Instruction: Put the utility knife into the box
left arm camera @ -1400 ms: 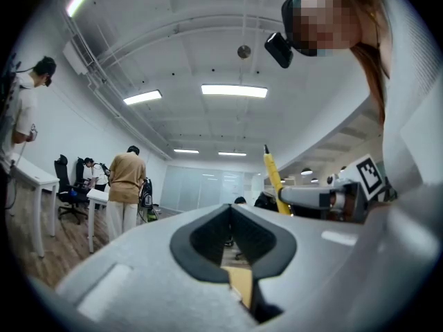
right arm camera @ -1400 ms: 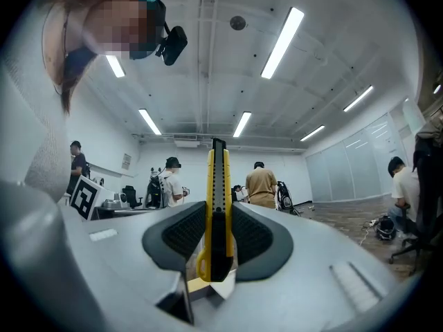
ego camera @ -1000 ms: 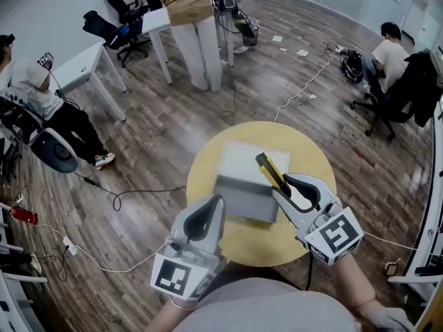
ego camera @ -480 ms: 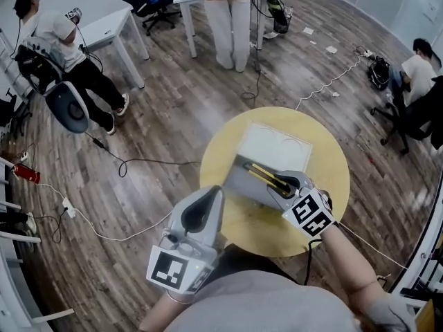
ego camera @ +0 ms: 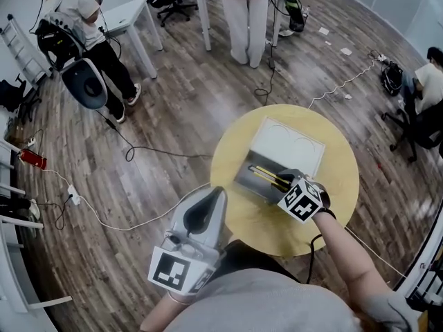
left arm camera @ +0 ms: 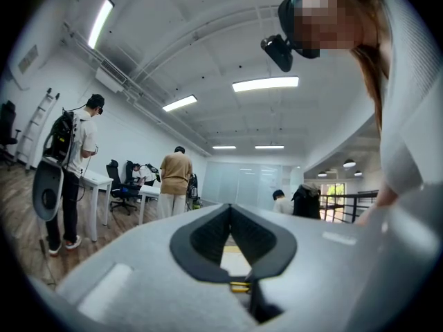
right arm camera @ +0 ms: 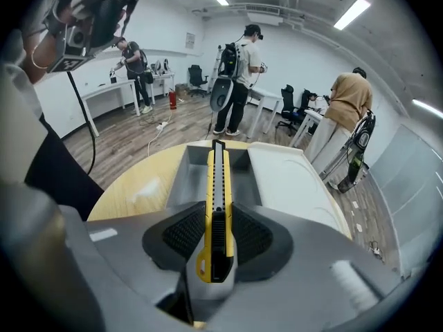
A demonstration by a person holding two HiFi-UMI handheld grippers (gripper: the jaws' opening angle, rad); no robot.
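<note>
- Since a second ago, your right tongs (ego camera: pixel 282 180) have swung from the box's right edge to low over its open gray tray. The utility knife (ego camera: pixel 266 177) was tilted up above the box then; it now runs along the tray's length.
- The head view has shifted too: the round yellow bench (ego camera: pixel 270 228) sits further right in it than before.
- Your left tongs (ego camera: pixel 212 200) are unchanged, held off the near-left edge of the bench, close to your body and well apart from the box.
- Right tongs: the jaws stand partly apart and are clamped on the knife's black rear end, with the ribbed pads (right arm camera: pixel 183 230) pressing on both sides of it.
- Knife: the yellow body points straight away from the tongs, centred over the tray, with its tip near the far wall. I can't tell whether it touches the tray floor.
- Box (ego camera: pixel 243 180): it stands open around the middle of the bench. The white lid (ego camera: pixel 291 144) is folded back flat on the far side, touching the tray.
- Left tongs: the jaw tips meet and there is nothing between them. Only the bench and the lid show through the gap behind the tips.
- Your right forearm reaches over the near-right edge of the bench.
</note>
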